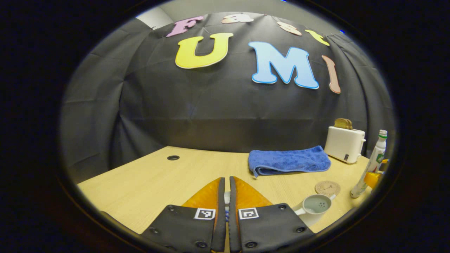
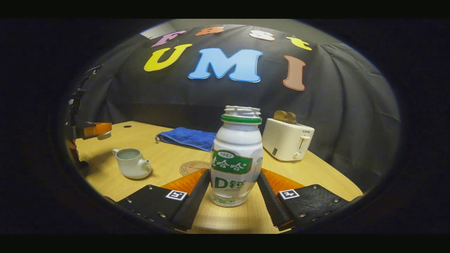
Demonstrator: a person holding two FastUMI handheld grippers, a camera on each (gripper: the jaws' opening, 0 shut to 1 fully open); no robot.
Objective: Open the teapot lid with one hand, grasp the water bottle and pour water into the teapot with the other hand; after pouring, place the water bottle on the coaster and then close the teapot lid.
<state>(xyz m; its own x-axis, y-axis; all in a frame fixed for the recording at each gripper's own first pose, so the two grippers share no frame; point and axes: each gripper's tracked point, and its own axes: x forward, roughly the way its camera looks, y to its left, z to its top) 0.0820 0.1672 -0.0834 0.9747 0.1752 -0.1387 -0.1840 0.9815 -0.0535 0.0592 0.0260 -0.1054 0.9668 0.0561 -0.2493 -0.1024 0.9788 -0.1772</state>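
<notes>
Left gripper (image 1: 226, 182) sits above the light wooden table (image 1: 147, 182), fingers clenched almost together; something small and pale is pinched between them in the left gripper view. In the right gripper view we see that gripper (image 2: 100, 129) at far left, raised above the table, with a small white piece under its tip that looks like the teapot lid (image 2: 104, 135); we can't confirm.

The small white ceramic teapot (image 2: 132, 163) stands open, lid off, pale liquid visible inside, on the left part of the table.

Right gripper (image 2: 233, 182) has its fingers on either side of the white plastic water bottle with green label and green neck ring (image 2: 236, 158). The bottle stands upright, cap off. Both fingers look touching its lower body, so we read it as grasped; whether the base touches the table we can't tell.

The round cork-coloured coaster (image 2: 192, 167) lies just left of the bottle, bare, between bottle and teapot.

Far side: folded blue towel (image 2: 188, 137), white toaster with bread in its slots (image 2: 287, 140).
</notes>
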